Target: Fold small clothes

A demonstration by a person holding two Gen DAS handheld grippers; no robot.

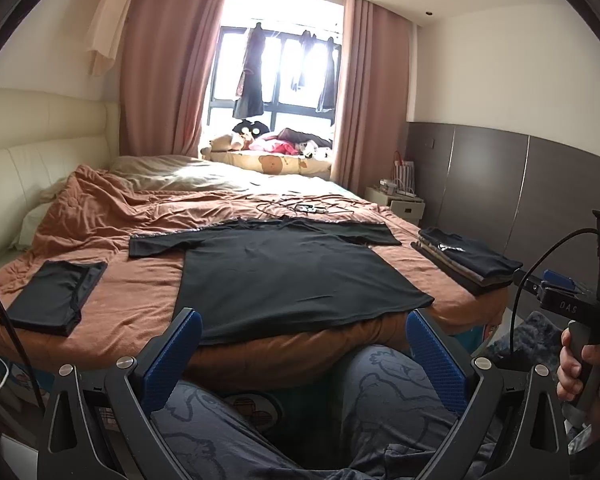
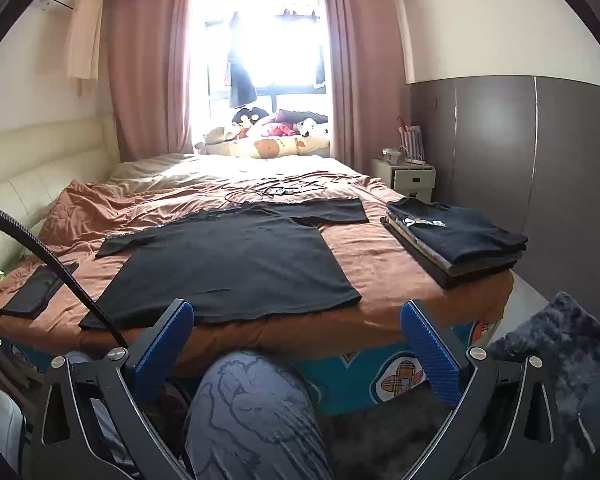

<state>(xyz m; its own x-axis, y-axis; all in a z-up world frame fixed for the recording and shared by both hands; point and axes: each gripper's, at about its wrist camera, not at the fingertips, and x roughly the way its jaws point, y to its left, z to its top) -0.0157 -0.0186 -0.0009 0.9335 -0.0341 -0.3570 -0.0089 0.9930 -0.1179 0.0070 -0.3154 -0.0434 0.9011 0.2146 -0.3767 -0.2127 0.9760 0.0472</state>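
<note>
A black T-shirt (image 1: pixel 292 276) (image 2: pixel 236 268) lies spread flat on the brown bedspread, sleeves out to both sides, hem at the near edge of the bed. My left gripper (image 1: pixel 300 344) is open, held below and short of the hem, with nothing between its blue pads. My right gripper (image 2: pixel 296 340) is also open and empty, just off the bed's near edge. A stack of folded clothes (image 1: pixel 468 260) (image 2: pixel 456 240) sits at the bed's right corner. A folded black garment (image 1: pixel 56 296) (image 2: pixel 40 288) lies at the left.
The person's knees in blue patterned trousers (image 1: pixel 380 400) (image 2: pixel 256 412) are under both grippers. A hand holds the right gripper's handle (image 1: pixel 580 360). Cables and a small device (image 1: pixel 308 208) lie farther up the bed. A white nightstand (image 2: pixel 408 178) and a dark fluffy rug (image 2: pixel 556 344) are to the right.
</note>
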